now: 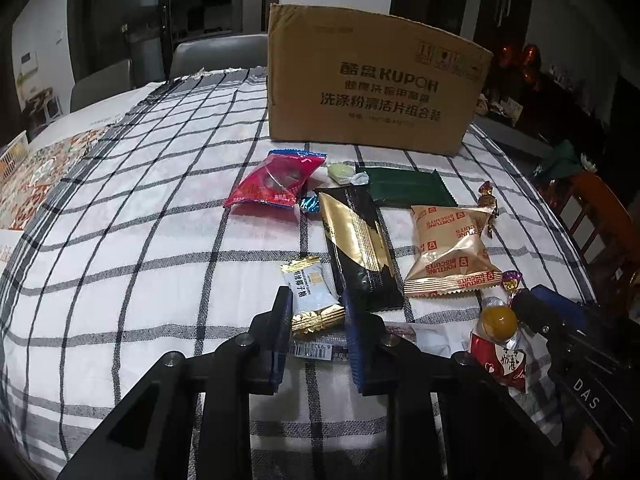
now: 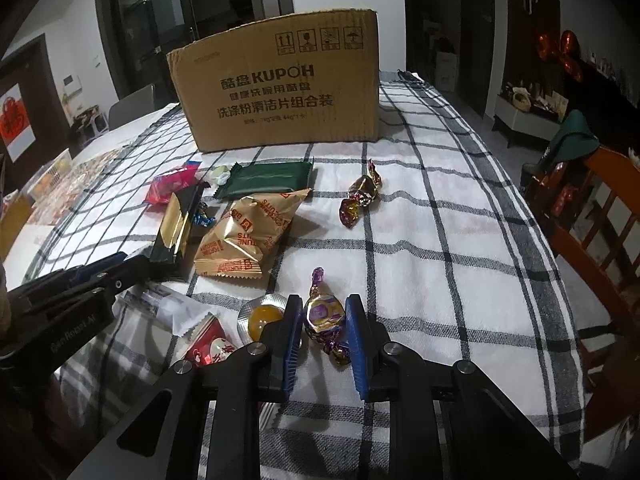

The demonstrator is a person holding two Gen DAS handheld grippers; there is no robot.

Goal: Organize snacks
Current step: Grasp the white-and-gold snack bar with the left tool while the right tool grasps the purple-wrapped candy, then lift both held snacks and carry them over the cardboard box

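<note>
My left gripper point(image 1: 316, 312) has its jaws closed on the white-and-gold candy point(image 1: 314, 300), long axis toward 12 o'clock. My right gripper point(image 2: 322, 320) pinches the purple-gold candy point(image 2: 324, 316) likewise. Both sit on the desk point(image 2: 440, 260); the cardboard box point(image 2: 280, 92) stands at 12 o'clock, well apart.

A checked cloth point(image 1: 160, 208) in white with dark lines covers the table. To its left lies a patterned mat point(image 1: 52, 172), with a white basket point(image 1: 12, 156) at the edge. Grey chairs point(image 1: 216, 54) stand at the far side, before dark glass doors point(image 2: 152, 28). A wooden chair point(image 2: 592, 216) stands at the right, with a green cloth point(image 2: 572, 136) draped over its back. Red balloons point(image 2: 560, 50) hang above a low cabinet point(image 2: 524, 116) with clutter on top.
</note>
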